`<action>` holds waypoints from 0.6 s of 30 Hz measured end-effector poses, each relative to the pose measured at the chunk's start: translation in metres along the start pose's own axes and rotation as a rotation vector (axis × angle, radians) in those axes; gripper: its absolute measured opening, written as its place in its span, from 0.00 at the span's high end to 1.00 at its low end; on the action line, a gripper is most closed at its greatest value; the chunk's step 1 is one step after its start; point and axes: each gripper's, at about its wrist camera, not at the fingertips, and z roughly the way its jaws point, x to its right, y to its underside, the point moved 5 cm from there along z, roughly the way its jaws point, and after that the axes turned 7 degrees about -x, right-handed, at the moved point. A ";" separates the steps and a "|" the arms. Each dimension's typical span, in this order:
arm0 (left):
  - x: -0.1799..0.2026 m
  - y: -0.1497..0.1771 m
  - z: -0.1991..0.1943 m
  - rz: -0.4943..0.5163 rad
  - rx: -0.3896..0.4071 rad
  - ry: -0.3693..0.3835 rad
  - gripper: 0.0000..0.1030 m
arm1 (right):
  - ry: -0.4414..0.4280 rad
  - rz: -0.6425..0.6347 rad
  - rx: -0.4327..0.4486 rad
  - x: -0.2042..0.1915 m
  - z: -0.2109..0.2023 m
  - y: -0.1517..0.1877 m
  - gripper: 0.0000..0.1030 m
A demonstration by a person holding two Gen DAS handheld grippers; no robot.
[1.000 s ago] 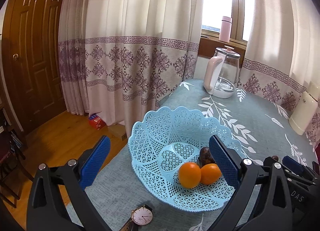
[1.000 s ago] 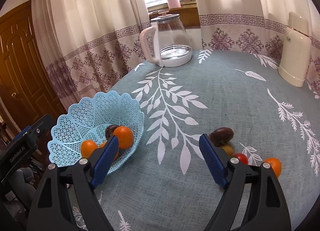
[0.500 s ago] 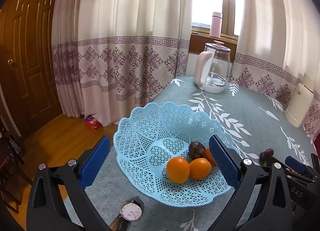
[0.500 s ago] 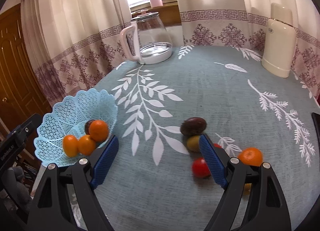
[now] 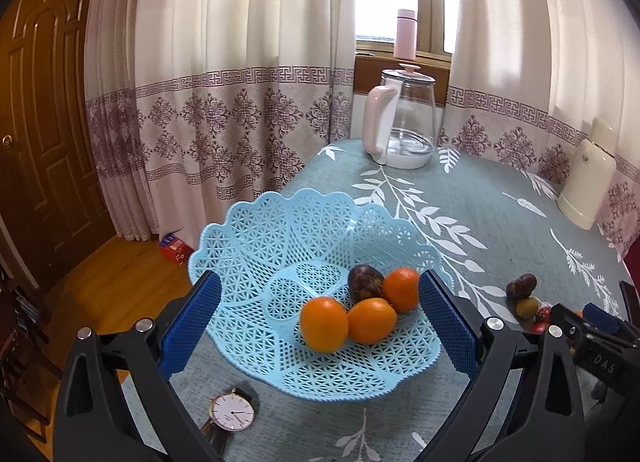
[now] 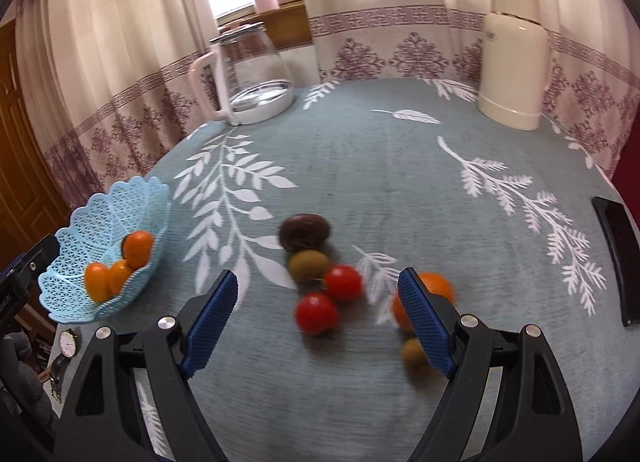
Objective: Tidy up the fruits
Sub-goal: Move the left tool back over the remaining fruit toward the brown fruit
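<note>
Judging from how things lie, the task is partly done; the blue basket (image 5: 248, 246) already holds three oranges (image 5: 323, 324) and one dark brown fruit (image 5: 365, 282), and it stands near the left edge of the table (image 6: 360, 166); more fruit is left outside, in a loose group on the cloth, well apart from the basket.

In the right wrist view this group has a dark purple-brown fruit (image 6: 305, 231), a green-brown one (image 6: 309, 265) touching it, two red tomatoes (image 6: 343, 283) just beside these, an orange (image 6: 434, 290) partly hidden behind the right finger, and a small green-brown fruit (image 6: 413, 351) below it; the picture is a little blurred here, so I cannot tell each kind for sure.

The right gripper (image 6: 318, 320) has its jaws spread wide and holds nothing; the nearer tomato (image 6: 316, 313) lies between the two blue pads, a bit closer to the middle than to either pad, and seems the most likely next pick; whether the pads are already down at its level I cannot tell.

The left gripper (image 5: 320, 322) is also wide apart and empty; it hangs at the basket, its blue pads on each side of the fruit inside, touching none of it as far as I see.
</note>
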 end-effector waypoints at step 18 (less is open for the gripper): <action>0.027 0.013 0.005 0.072 -0.025 0.020 0.03 | 0.060 0.084 -0.029 0.064 0.000 0.015 0.20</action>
